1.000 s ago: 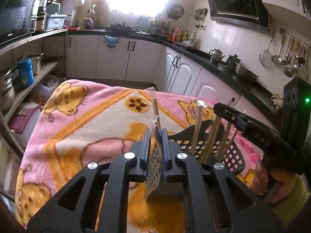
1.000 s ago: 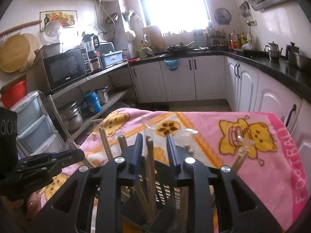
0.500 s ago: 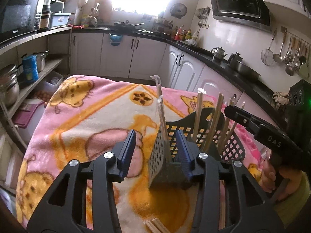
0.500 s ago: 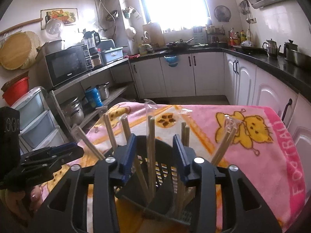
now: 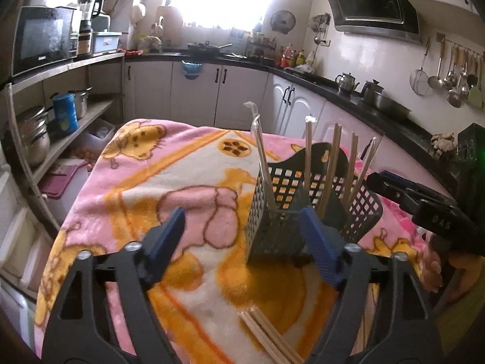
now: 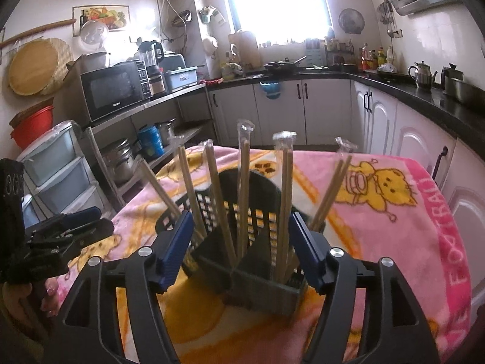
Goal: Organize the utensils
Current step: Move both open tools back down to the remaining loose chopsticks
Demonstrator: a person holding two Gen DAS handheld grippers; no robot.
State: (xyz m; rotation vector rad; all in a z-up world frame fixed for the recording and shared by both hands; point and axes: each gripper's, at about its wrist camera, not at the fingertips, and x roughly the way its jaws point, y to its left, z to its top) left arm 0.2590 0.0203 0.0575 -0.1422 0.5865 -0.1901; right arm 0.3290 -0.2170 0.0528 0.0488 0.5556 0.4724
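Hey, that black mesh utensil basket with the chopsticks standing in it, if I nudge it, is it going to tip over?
Possibly. The basket looks like light perforated plastic and sits on a soft blanket, so its footing seems spongy. The wrapped chopsticks stand tall above its rim and lean outward, probably making it top-heavy.

A dark perforated plastic utensil holder [image 6: 257,261] stands upright on the blanket-covered surface, split into compartments by inner walls; wrapped wooden chopsticks [image 6: 242,194] stand in it, some near vertical, others leaning outward, clear wrapper ends poking above their tips; a few more loose chopsticks [image 5: 269,338] lie flat on the surface just in front of the holder [image 5: 279,212].
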